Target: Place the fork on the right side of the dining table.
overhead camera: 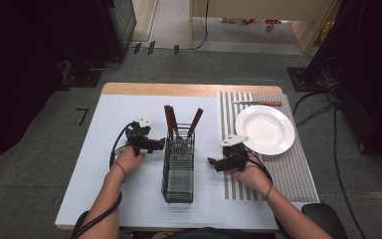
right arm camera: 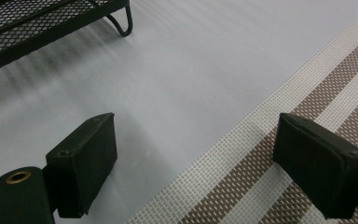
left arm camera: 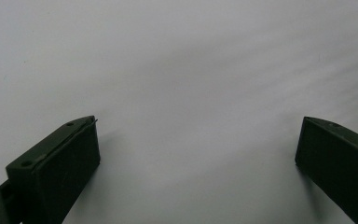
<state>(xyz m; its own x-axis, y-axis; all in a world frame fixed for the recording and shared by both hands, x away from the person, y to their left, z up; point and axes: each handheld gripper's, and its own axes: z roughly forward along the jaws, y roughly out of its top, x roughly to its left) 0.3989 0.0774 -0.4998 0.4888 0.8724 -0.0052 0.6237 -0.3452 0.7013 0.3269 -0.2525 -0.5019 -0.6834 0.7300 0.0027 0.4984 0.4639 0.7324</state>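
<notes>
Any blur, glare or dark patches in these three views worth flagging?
High view: sharp on the table, but both upper corners fall into near-black. Left gripper view: streaky motion blur across the pale sheet, soft shadows beside its open jaws. Right gripper view: the mesh caddy smears, the striped placemat stays crisp.

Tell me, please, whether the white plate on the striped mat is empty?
Empty: the white plate shows a bare surface, and the knife lies on the mat beyond it.

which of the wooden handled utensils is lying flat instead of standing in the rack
The knife on the striped mat, beyond the plate; the others stand upright in the wire caddy.
</notes>
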